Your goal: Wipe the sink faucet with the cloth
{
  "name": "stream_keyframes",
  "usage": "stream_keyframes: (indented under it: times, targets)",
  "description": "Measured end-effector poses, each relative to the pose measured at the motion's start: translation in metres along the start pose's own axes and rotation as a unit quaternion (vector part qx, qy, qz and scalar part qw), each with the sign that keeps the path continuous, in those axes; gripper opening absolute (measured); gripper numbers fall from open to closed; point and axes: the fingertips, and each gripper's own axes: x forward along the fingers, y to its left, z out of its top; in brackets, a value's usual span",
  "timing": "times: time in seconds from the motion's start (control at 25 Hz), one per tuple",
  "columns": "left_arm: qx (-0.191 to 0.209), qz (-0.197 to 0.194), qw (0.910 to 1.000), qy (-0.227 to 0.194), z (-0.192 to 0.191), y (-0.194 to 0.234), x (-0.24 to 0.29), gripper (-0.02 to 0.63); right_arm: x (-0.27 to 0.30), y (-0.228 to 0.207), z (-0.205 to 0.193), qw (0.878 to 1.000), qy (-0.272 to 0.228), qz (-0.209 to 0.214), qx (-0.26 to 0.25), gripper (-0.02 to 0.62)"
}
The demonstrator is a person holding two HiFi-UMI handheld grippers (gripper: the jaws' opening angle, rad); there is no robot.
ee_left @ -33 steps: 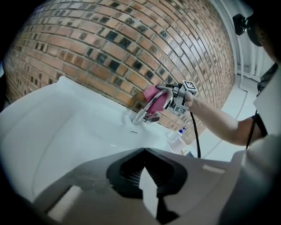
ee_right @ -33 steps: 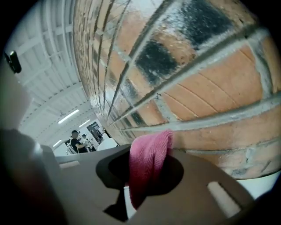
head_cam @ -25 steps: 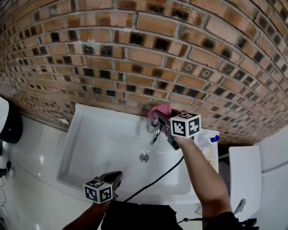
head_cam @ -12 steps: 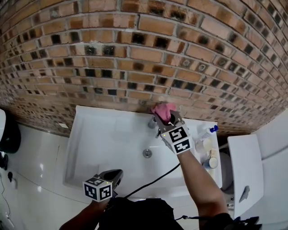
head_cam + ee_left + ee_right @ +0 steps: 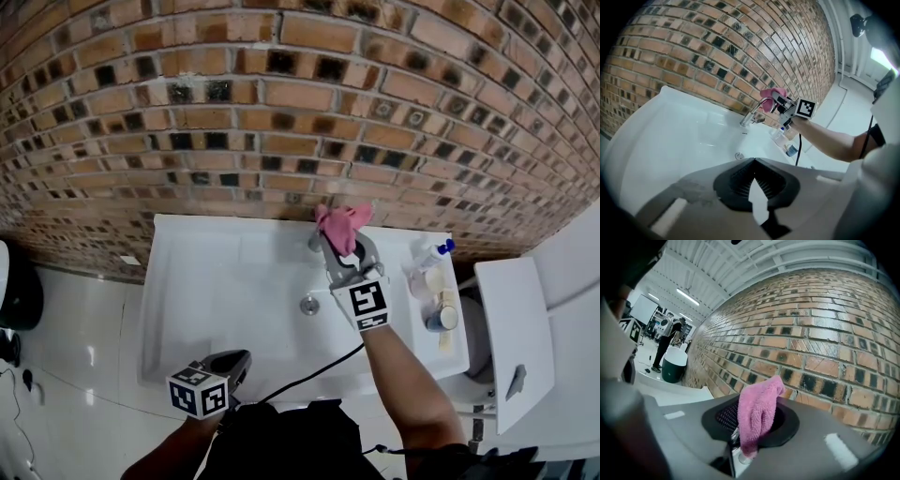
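Note:
A pink cloth is pinched in my right gripper, which is shut on it and points at the brick wall above the back of the white sink. The chrome faucet stands just left of the jaws, beneath the cloth. In the left gripper view the faucet arcs over the basin, with the cloth held at its top. The right gripper view shows the cloth hanging between the pads. My left gripper is shut and holds nothing, near the sink's front edge.
A spray bottle and small containers stand on the sink's right ledge. A white unit stands further right. A black cable crosses the sink's front. The brick wall is close behind the faucet.
My right gripper has turned from lying across the faucet to pointing at the wall, carrying the cloth up over the faucet's top. The left gripper has stayed put.

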Motion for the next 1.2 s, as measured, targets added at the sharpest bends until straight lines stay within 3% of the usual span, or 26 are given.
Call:
stream_keyframes:
  times: [0.4,0.76,0.92,1.04,1.12,1.2]
  targets:
    - [0.006,-0.009,0.9999,0.006,-0.008,-0.005,-0.001,0.005,-0.031,0.032,-0.012,1.0,-0.008,0.014,0.007,0.067]
    - [0.009,-0.012,0.9999,0.007,-0.015,-0.008,-0.003,0.004,-0.053,0.072,-0.064,0.987,0.063,0.039,0.146,0.066]
    - [0.01,-0.01,0.9999,0.008,-0.018,-0.007,-0.005,0.005,-0.055,0.085,-0.093,0.97,0.09,0.049,0.223,0.066]
    - [0.004,-0.001,1.0,0.006,-0.02,-0.003,-0.009,0.004,-0.05,0.092,-0.118,0.95,0.112,0.049,0.288,0.066]
    - [-0.003,0.007,1.0,0.005,-0.022,0.0,-0.013,0.005,-0.042,0.094,-0.13,0.928,0.111,0.048,0.352,0.066]
    - [-0.008,0.015,0.9998,0.005,-0.024,0.003,-0.016,0.004,-0.03,0.089,-0.138,0.895,0.087,0.04,0.435,0.066]
